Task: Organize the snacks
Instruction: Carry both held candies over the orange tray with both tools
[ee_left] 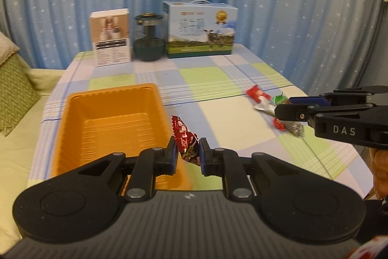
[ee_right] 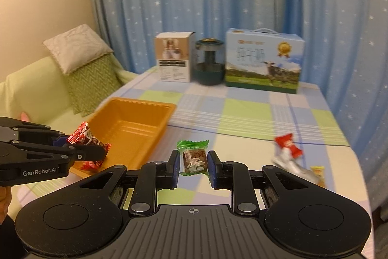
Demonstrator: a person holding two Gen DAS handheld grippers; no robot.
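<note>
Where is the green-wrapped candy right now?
The green-wrapped candy is clamped in the right tongs, centre of the right wrist view, just right of the orange tray.

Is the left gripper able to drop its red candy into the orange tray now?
Probably yes. The left gripper holds the red candy right beside the orange tray, which looks empty, with nothing between them.

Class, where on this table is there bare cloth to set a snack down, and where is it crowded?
Free: the wide checked tablecloth between the orange tray and the back row, white box, jar, milk carton. The tray is empty too. Crowded: the right edge, where loose sweets lie.
</note>
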